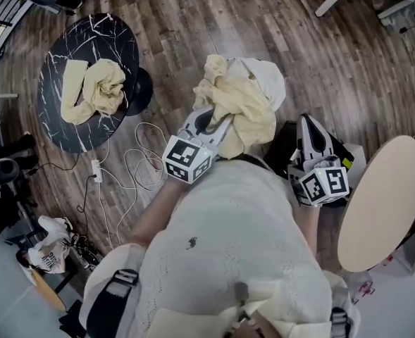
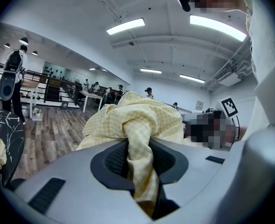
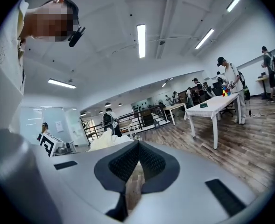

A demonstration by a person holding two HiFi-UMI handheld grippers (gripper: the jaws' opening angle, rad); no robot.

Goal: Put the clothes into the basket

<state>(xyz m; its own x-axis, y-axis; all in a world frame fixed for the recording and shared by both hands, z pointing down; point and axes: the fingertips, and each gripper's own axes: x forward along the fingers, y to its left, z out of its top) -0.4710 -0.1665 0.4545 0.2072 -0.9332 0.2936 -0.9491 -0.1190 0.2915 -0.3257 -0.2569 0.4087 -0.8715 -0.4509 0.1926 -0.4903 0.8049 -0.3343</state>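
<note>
Clamping a bunched yellow garment [image 1: 246, 115] between its jaws, the left gripper [image 2: 138, 148] holds it in the air above the wood floor [image 1: 193, 27], just in front of a white rounded thing [image 1: 269, 79]. The right gripper [image 3: 138, 146] hangs nearby, jaws together and empty. A second yellow garment [image 1: 98, 90] lies crumpled on the round black table [image 1: 52, 129], well apart.

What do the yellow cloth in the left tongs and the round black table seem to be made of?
The yellow cloth looks like thin woven cotton, matte, with a fine check and soft folds. The round black table looks like marble or marble-print laminate: white veins on black.
</note>
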